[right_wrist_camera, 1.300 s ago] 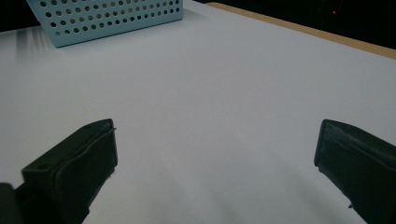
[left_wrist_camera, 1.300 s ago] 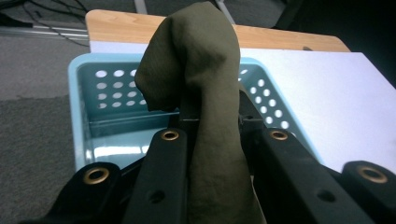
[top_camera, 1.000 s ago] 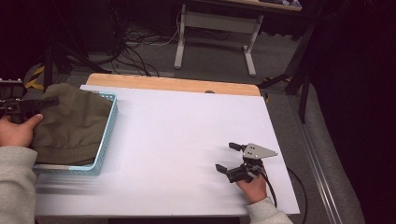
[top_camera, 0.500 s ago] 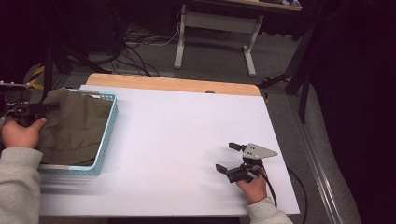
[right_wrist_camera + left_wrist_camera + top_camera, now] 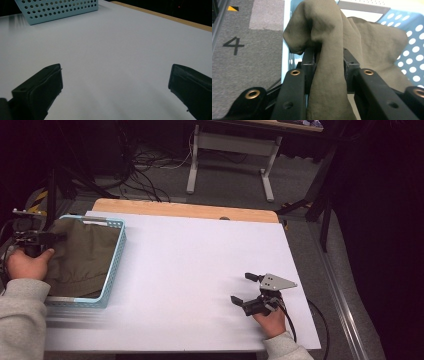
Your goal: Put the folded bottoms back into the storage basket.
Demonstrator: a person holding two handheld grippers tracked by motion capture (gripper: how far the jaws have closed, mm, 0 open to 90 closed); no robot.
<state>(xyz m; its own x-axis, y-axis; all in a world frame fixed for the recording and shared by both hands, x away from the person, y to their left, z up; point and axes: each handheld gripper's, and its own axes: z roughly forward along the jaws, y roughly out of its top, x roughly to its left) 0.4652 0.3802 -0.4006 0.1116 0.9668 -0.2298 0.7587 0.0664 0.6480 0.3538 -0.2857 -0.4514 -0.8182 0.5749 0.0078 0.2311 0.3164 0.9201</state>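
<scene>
overhead, white table (image 5: 200, 270), grey floor (image 5: 225, 185)

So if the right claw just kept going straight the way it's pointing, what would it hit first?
Probably the light blue basket. The right claw sits open over the bare white table, and its line looks free until the basket's perforated wall at the far side, though depth is hard to judge.

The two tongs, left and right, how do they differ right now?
The left tongs are shut on the olive cloth at the blue basket; the right tongs stand wide open and hold nothing. The left tongs sit at the table's left edge, while the right tongs rest low over the bare white table near its right front. Both have black jaws.
</scene>
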